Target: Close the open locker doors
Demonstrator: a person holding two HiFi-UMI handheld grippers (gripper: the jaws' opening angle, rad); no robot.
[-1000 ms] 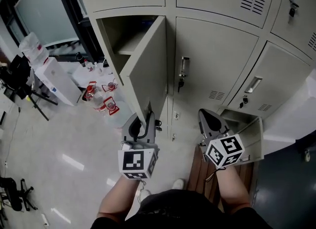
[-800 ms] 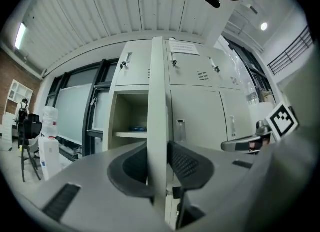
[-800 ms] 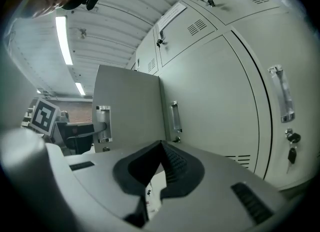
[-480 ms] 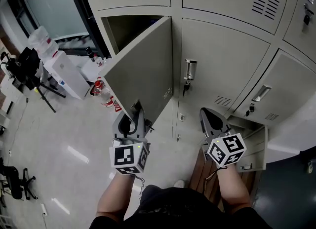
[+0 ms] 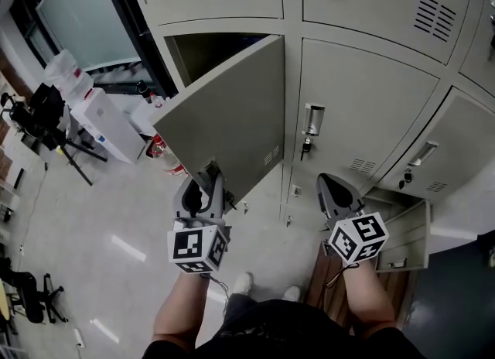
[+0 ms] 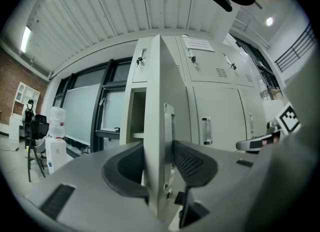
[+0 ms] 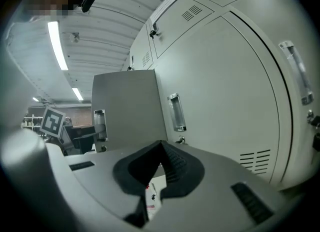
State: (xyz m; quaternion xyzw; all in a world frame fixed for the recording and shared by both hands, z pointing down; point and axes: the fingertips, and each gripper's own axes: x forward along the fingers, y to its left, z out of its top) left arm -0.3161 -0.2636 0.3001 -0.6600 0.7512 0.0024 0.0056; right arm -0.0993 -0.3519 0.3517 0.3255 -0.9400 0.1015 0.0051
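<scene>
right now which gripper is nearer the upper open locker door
Left. The left gripper, jaws just opening, straddles the door edge; the right gripper hangs apart to its right.

Half-open locker door (image 5: 232, 129), its edge between left gripper (image 5: 204, 187), fingers (image 5: 189, 195) just opening

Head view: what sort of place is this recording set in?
Probably a locker area in a lab or workshop building. A bank of grey metal lockers fills the wall, one locker door standing open; beside it, white plastic containers sit on a pale hard floor by a large window.

White box (image 5: 104, 125) beside black tripod (image 5: 68, 162)
</scene>
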